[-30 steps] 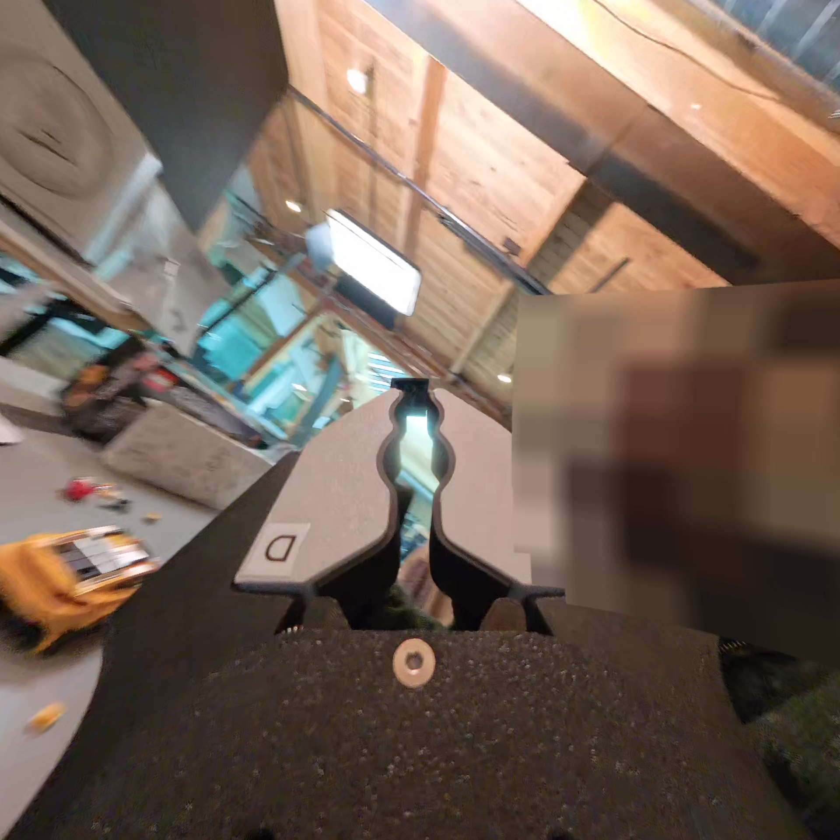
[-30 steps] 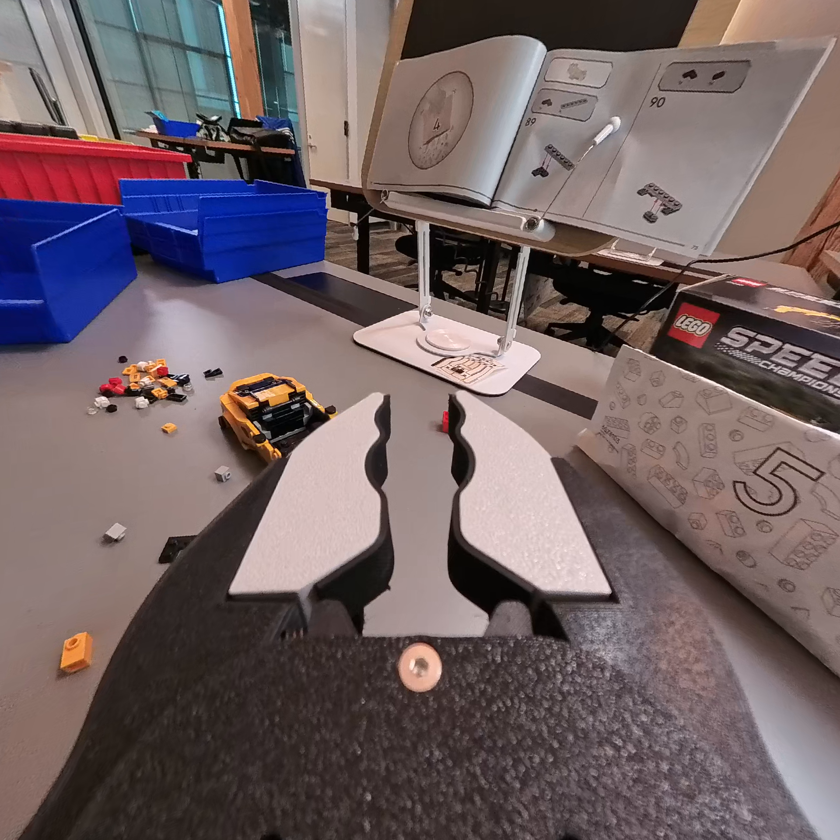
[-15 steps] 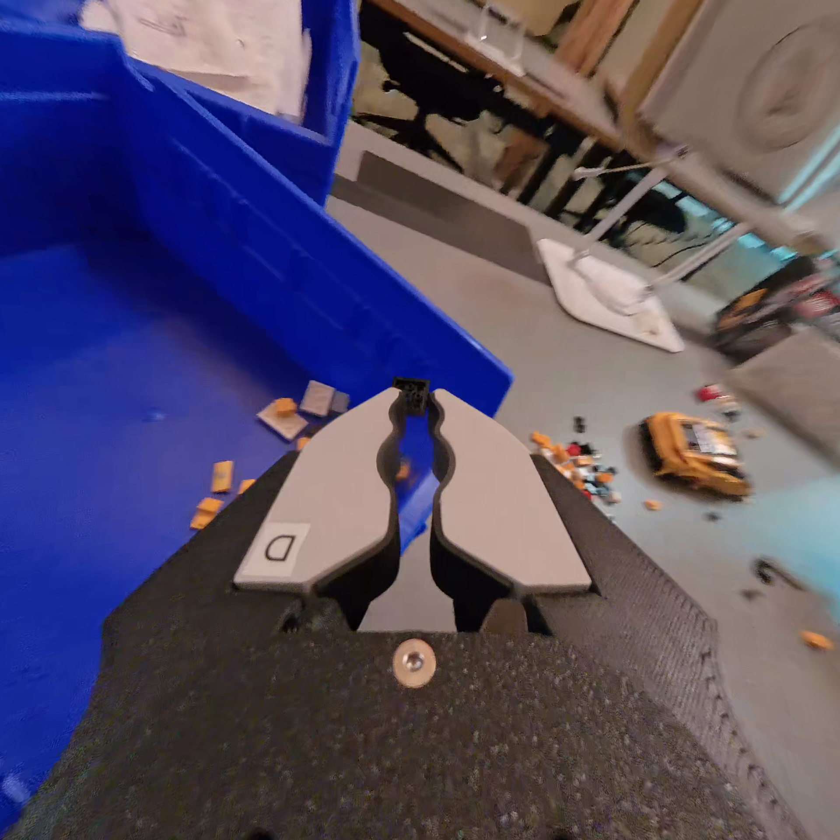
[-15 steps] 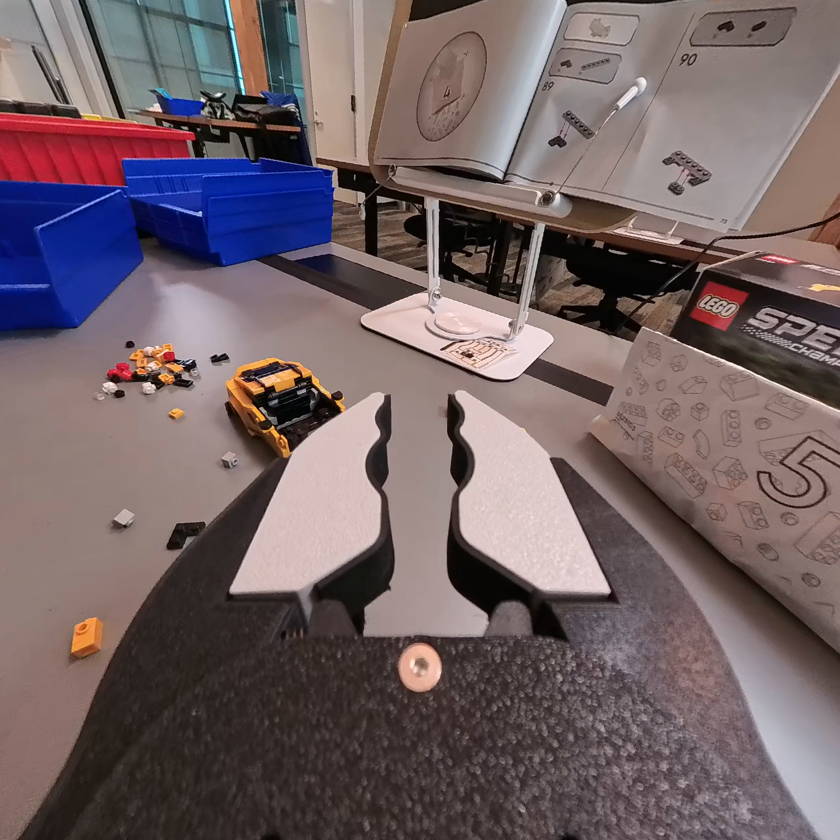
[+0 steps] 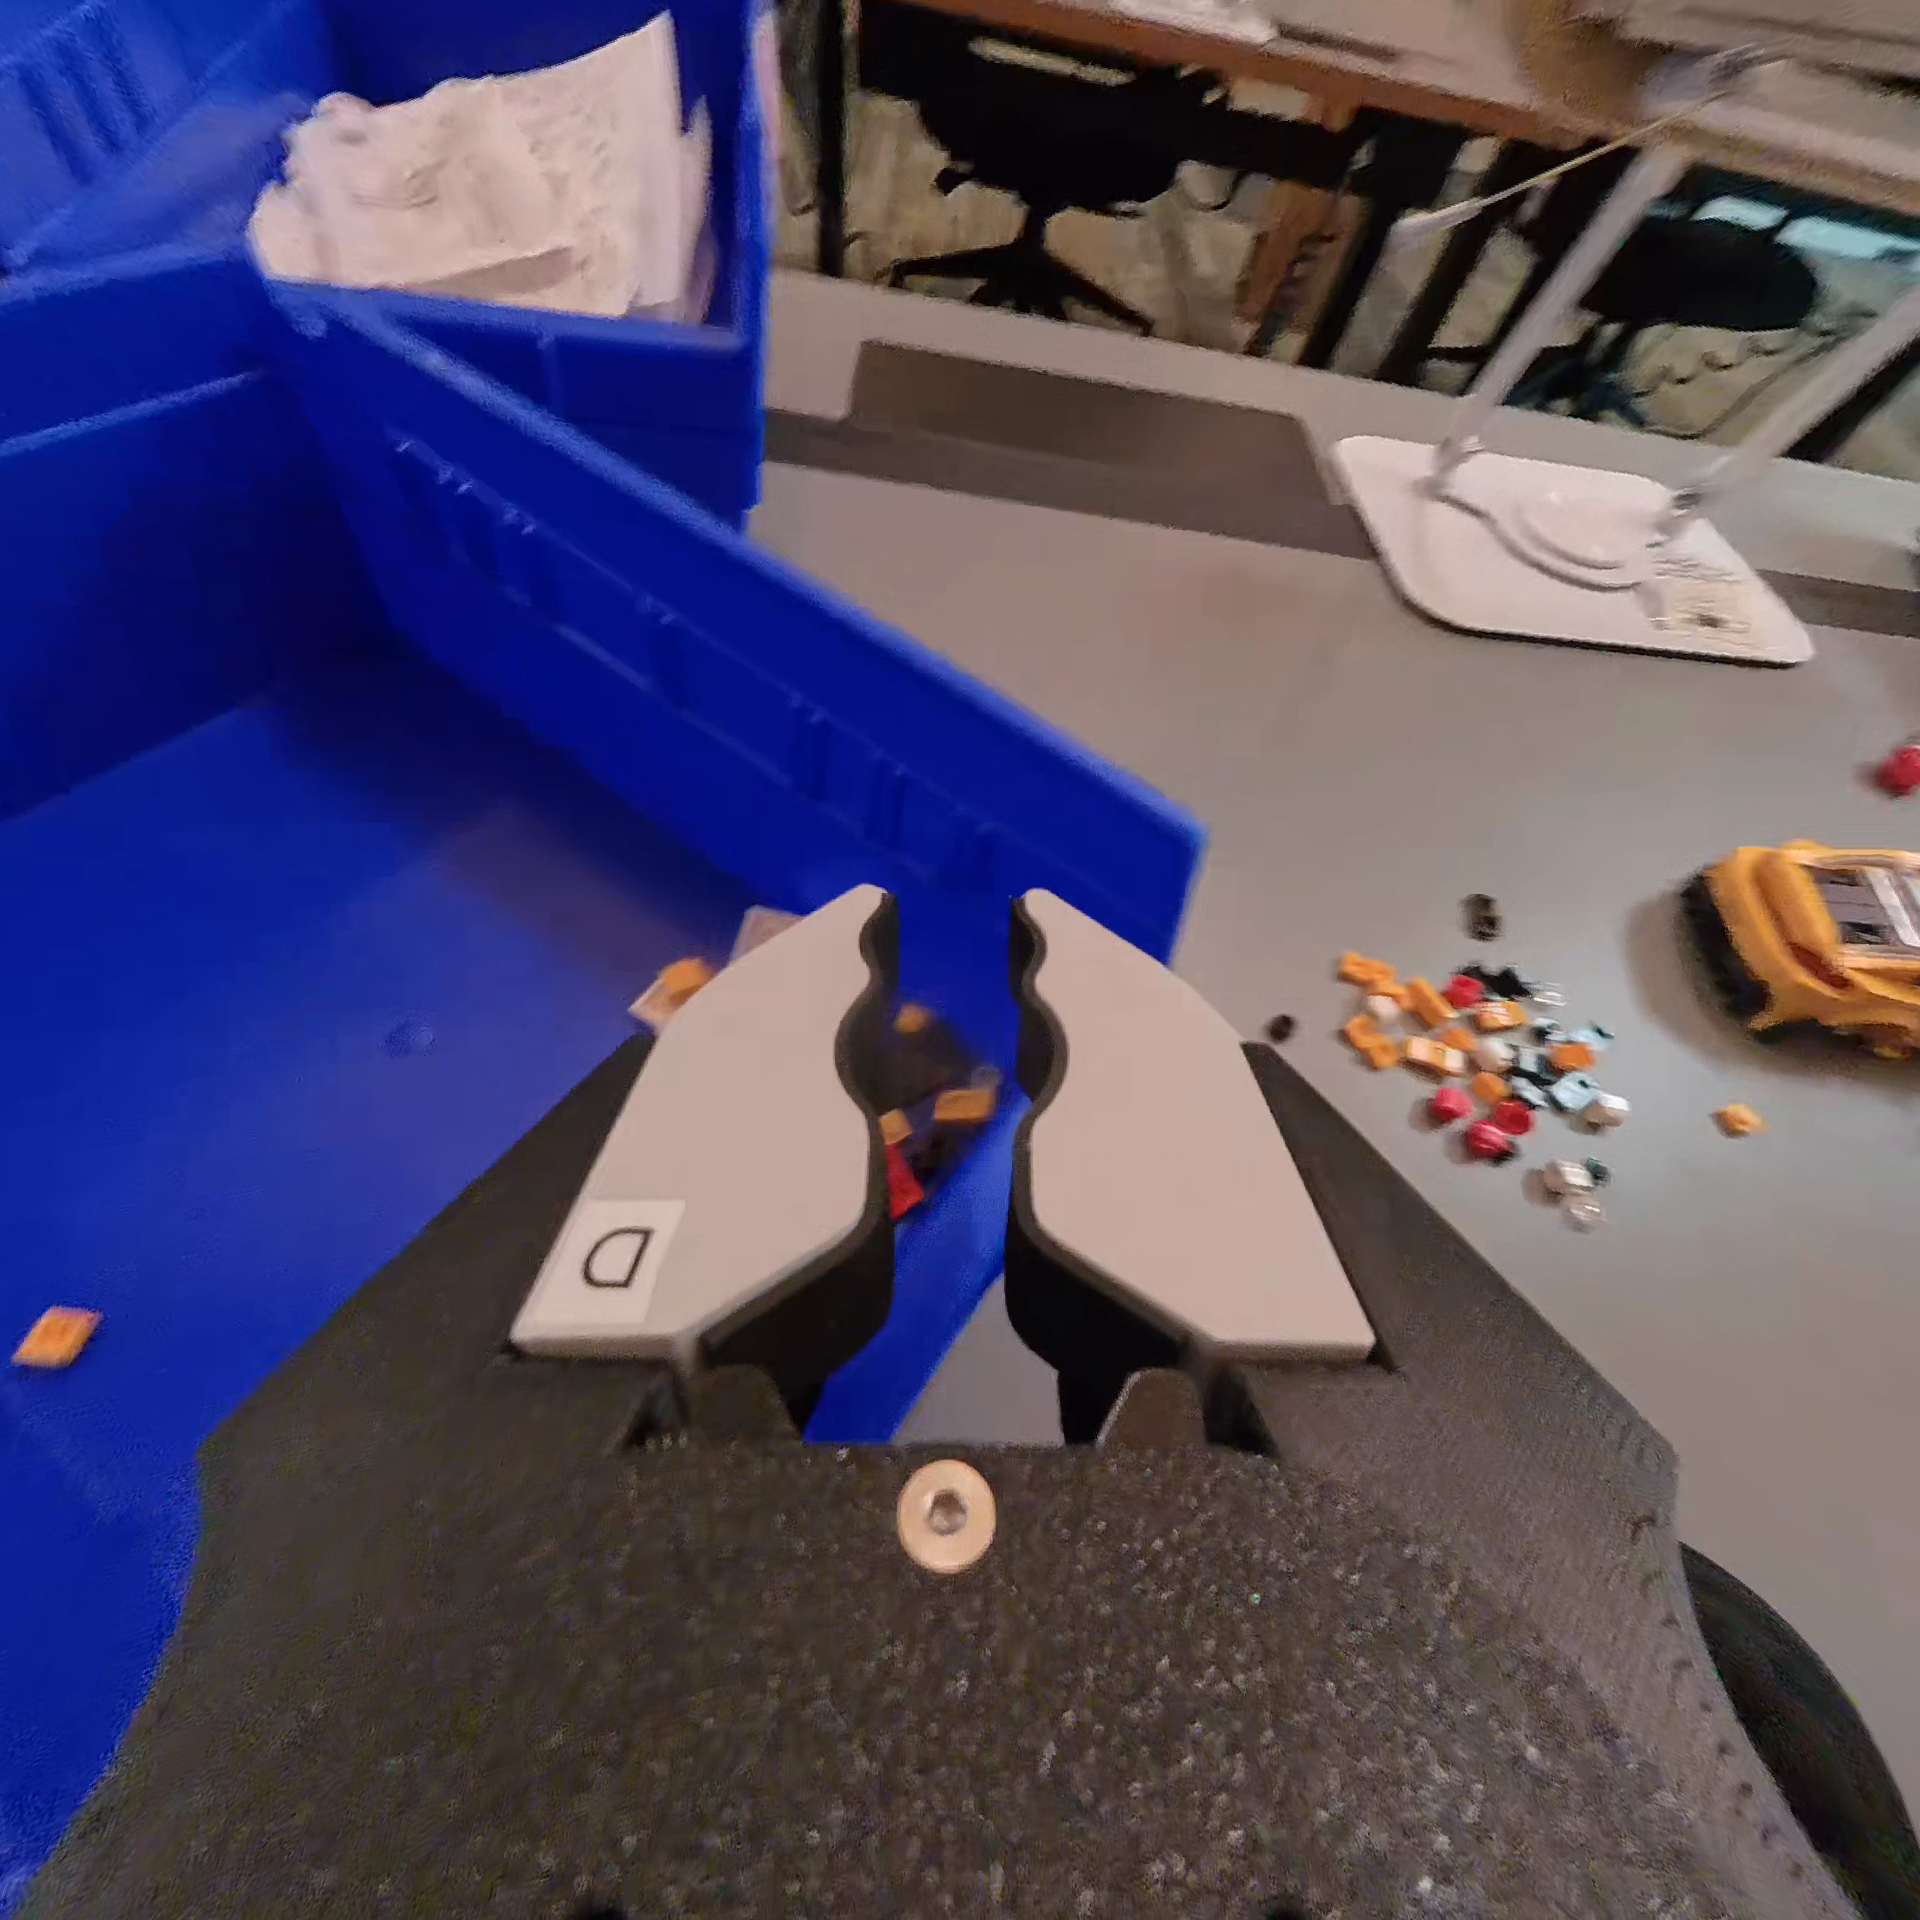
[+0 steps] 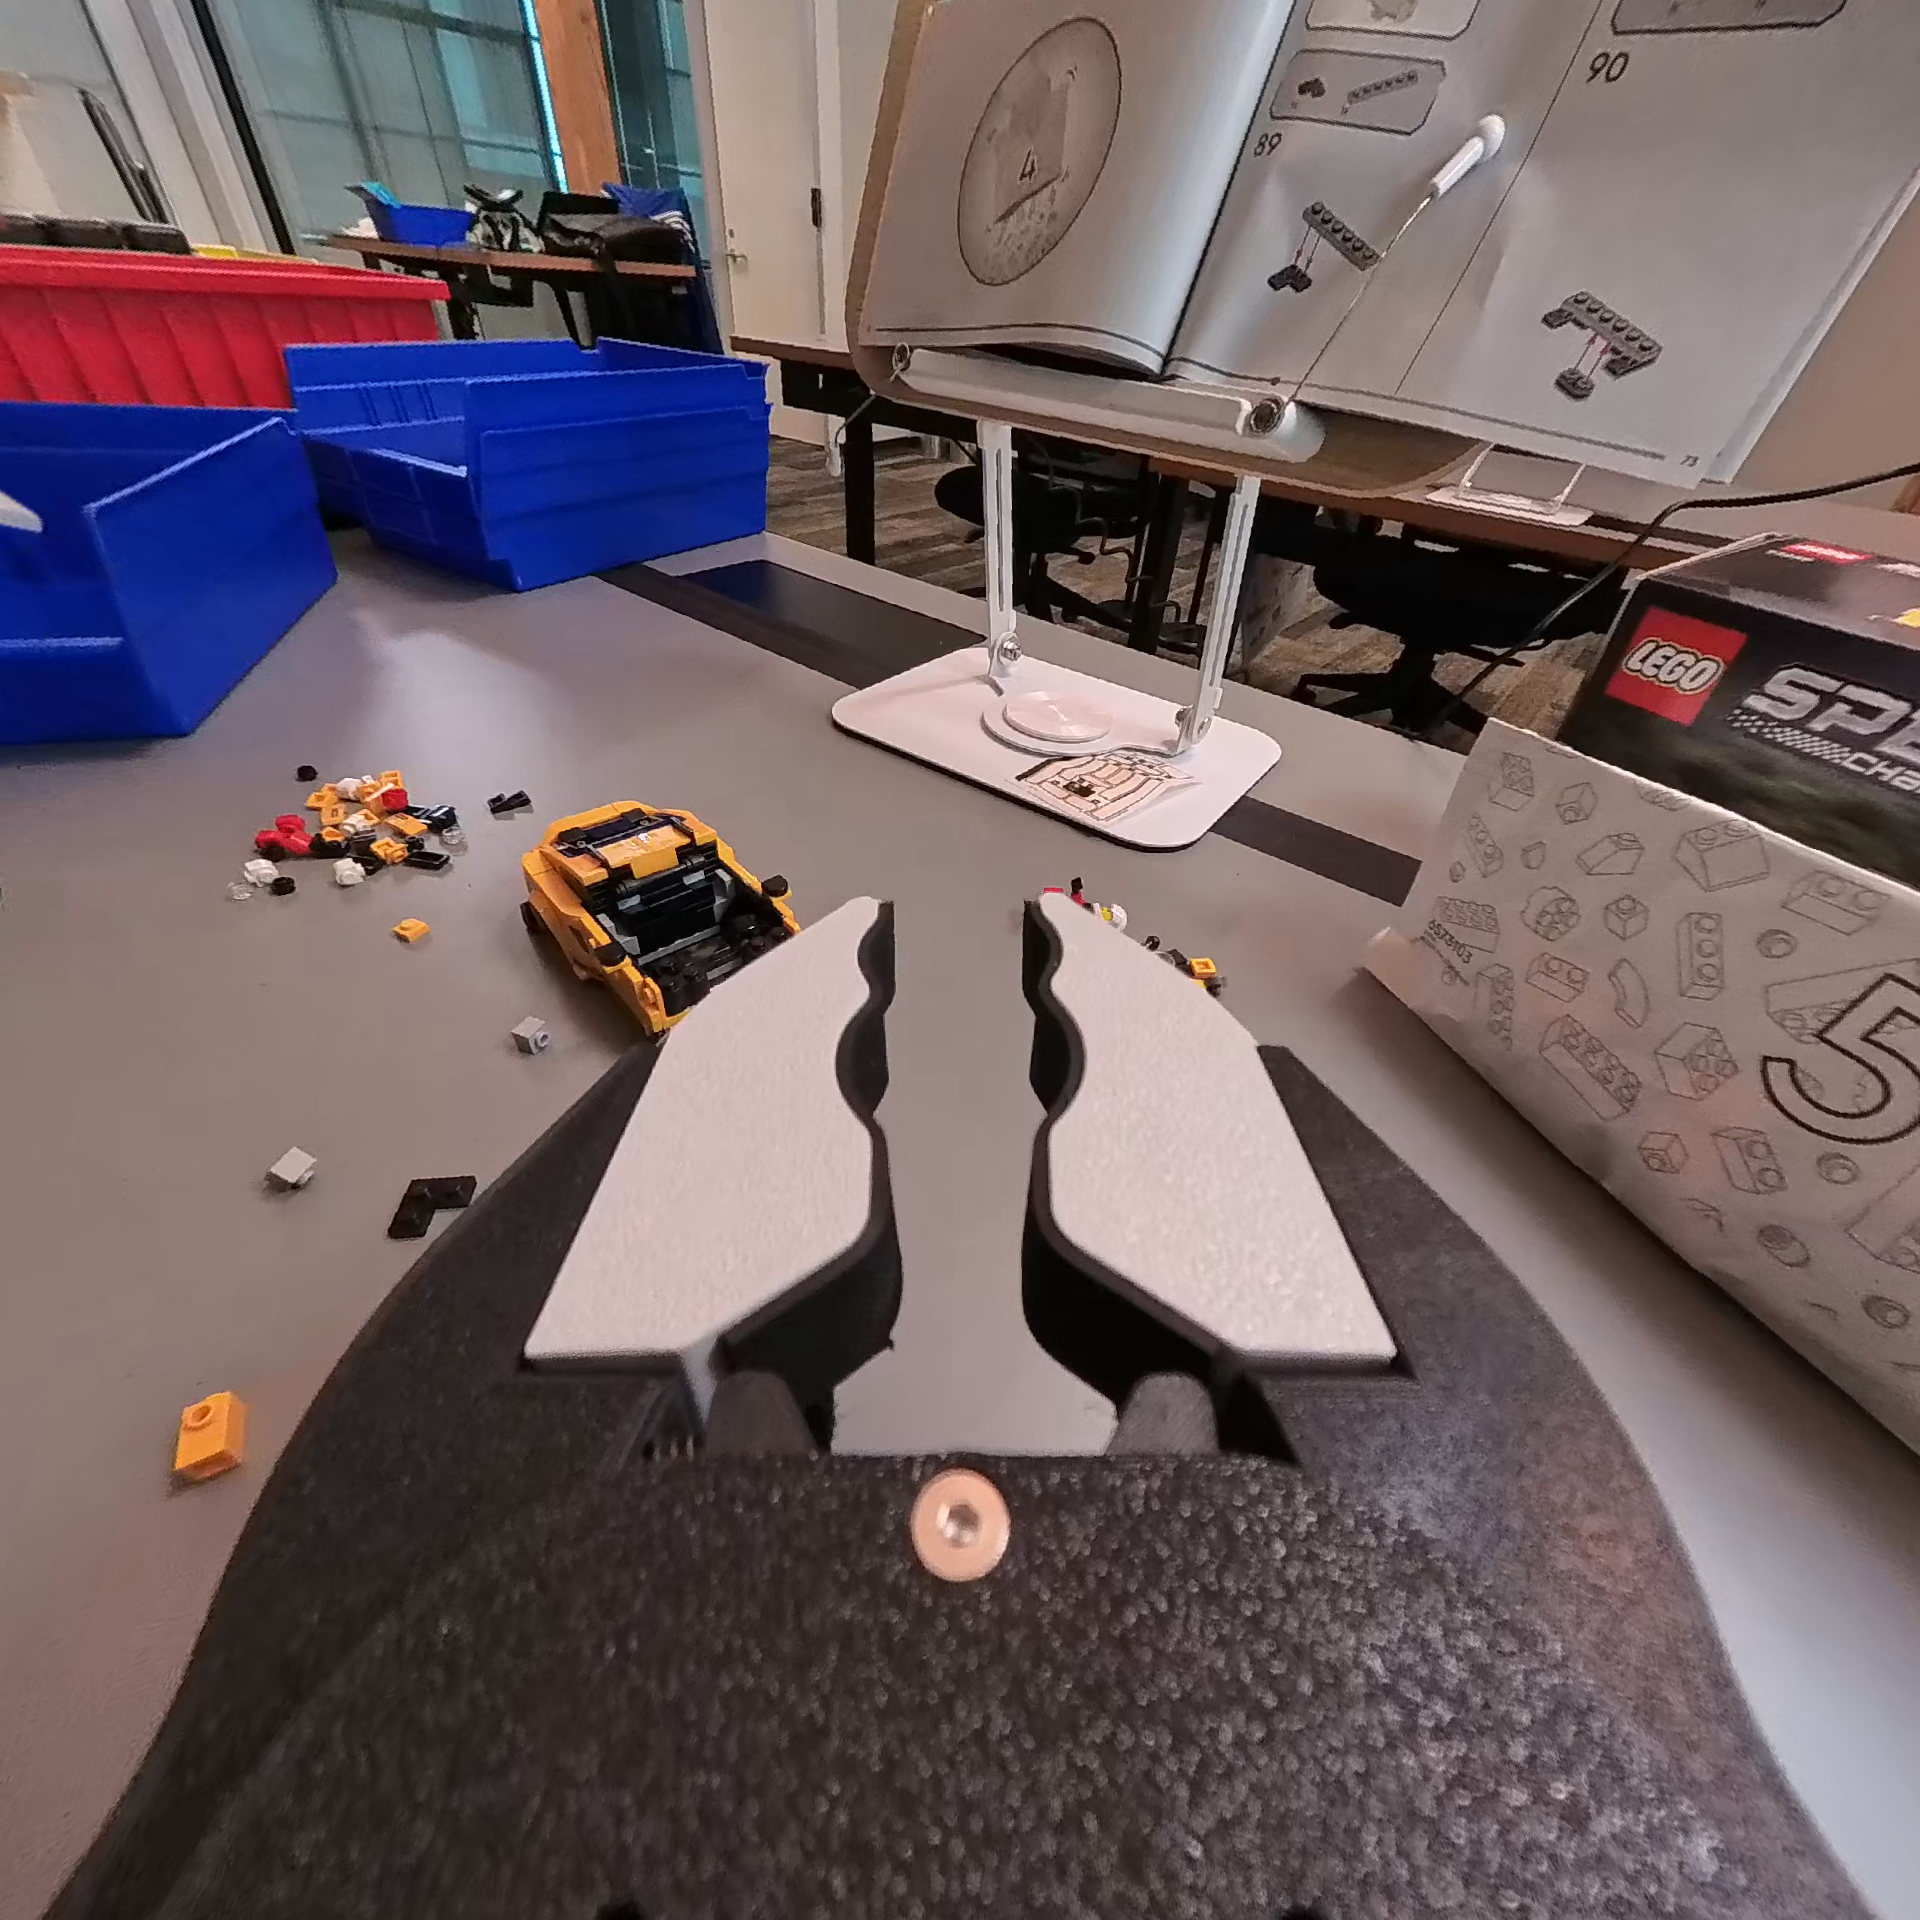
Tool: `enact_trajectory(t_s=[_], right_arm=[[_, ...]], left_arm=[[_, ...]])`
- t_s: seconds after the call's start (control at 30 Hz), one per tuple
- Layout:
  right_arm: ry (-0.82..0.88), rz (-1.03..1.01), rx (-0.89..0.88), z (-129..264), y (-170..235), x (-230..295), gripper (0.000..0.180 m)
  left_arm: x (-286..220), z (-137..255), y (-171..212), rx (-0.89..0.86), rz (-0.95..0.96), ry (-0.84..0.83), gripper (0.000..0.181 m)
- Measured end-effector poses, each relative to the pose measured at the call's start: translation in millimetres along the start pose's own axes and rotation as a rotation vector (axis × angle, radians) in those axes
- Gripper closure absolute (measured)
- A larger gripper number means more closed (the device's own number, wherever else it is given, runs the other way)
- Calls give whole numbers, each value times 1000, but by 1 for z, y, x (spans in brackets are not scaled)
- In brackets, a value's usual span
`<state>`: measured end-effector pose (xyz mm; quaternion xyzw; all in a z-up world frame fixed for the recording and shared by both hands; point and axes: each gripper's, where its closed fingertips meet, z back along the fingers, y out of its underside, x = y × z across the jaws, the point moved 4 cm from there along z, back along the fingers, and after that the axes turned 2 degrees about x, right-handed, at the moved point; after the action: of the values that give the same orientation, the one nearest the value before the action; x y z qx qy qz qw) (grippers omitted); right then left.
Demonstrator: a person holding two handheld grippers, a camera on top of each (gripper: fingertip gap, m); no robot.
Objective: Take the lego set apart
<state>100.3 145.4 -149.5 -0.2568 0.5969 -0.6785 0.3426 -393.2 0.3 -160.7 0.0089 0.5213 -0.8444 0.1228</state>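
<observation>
The partly stripped yellow lego car [image 6: 649, 914] sits on the grey table, just left of my right gripper's fingers; it also shows at the right edge of the left wrist view [image 5: 1818, 945]. My right gripper [image 6: 956, 914] is open and empty, low over the table. My left gripper [image 5: 951, 909] is open and empty over the front corner of a blue bin [image 5: 312, 935]. Several small orange, red and dark pieces [image 5: 925, 1101] lie in the bin below its fingers. A pile of loose pieces [image 6: 353, 821] lies left of the car, and shows in the left wrist view too [image 5: 1475, 1070].
A second blue bin [image 6: 540, 457] and a red bin [image 6: 197, 322] stand behind. A booklet stand [image 6: 1060, 748] stands beyond the car. The lego box [image 6: 1766, 707] and a printed paper bag [image 6: 1683, 1039] are at right. Stray pieces lie at left: an orange one [image 6: 208, 1434], a black one [image 6: 431, 1200]. The grippers' ends are close to 50 centimetres from one another.
My left gripper swung from pointing up to over the blue bin, then opened; the small black piece between its tips is gone. My right gripper edged toward the car, still open.
</observation>
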Motion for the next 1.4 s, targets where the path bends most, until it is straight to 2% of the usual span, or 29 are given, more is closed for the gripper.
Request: enact_trajectory(t_s=[0.2,0.27,0.4,0.53,0.73,0.83,0.97,1.23,1.4], right_arm=[[-8,-1,8,-1,2,1,156],[-8,1,7,-1,1,1,157],[-1,5,-1,0,0,0,157],[-1,-1,-8,1,-1,-2,157],[-3,10,-13,2,-3,0,157],[-3,8,-13,2,-3,0,156],[-6,7,-11,2,-3,0,156],[-7,4,-11,2,-3,1,156],[-5,5,-11,2,-3,0,156]], left_arm=[[-104,4,3,-4,-315,434,168],[-150,4,18,57,-415,611,168],[-233,2,63,199,-613,848,165],[-285,-1,105,323,-760,949,161],[-308,-17,126,402,-793,911,158],[-309,-23,128,400,-835,870,173],[-302,-23,116,349,-814,853,173],[-224,-49,63,234,-634,577,173],[-170,-45,40,147,-532,431,173]])
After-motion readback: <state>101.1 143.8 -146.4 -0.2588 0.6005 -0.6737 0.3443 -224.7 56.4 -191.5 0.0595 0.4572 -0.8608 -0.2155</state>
